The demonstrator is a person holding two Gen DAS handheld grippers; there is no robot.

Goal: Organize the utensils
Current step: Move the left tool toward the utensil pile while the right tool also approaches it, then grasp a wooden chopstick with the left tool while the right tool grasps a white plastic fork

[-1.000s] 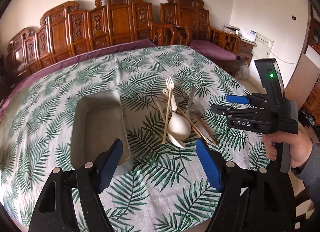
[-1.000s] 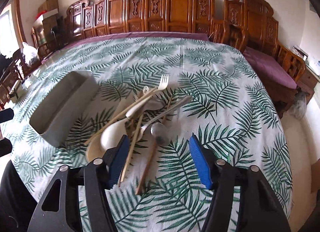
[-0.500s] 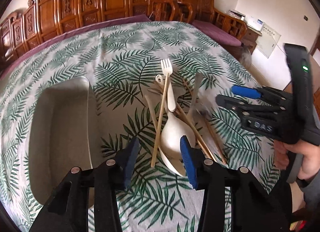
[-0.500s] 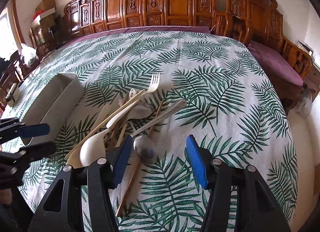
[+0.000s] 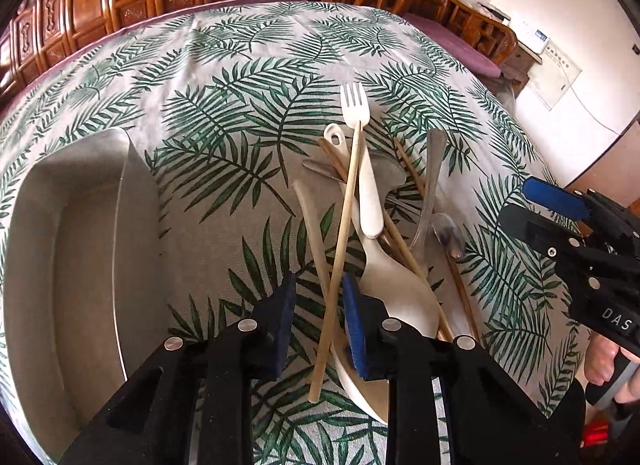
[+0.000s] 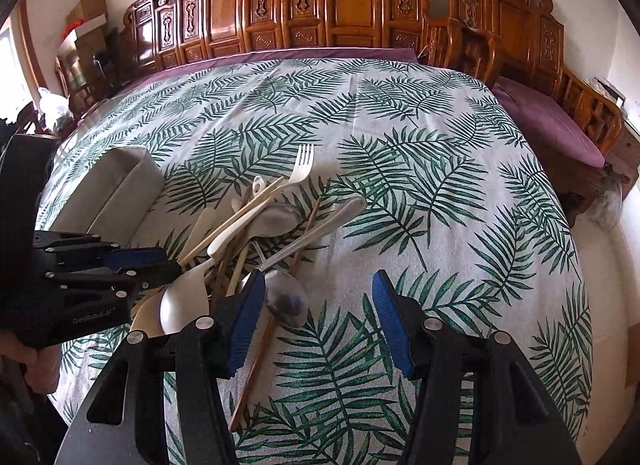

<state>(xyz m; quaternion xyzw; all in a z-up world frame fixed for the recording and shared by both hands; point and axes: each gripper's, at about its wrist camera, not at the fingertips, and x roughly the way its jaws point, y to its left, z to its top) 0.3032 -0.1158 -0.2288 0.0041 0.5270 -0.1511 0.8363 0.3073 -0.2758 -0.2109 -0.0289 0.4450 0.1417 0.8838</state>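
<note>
On the desk point(image 5: 248, 49), right of the grey tray point(image 5: 80, 249), lies the utensil pile. The left gripper point(image 5: 318, 315) has just been closing around a pale chopstick point(image 5: 340, 249), a gap remaining. The right gripper point(image 6: 318, 323) stands apart above a metal spoon point(image 6: 286, 299).

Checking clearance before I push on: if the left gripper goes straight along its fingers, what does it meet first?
Probably the pale chopstick lying between the left gripper fingers, which have just been closing around it; then the tablecloth beneath. Depth is unclear.
</note>
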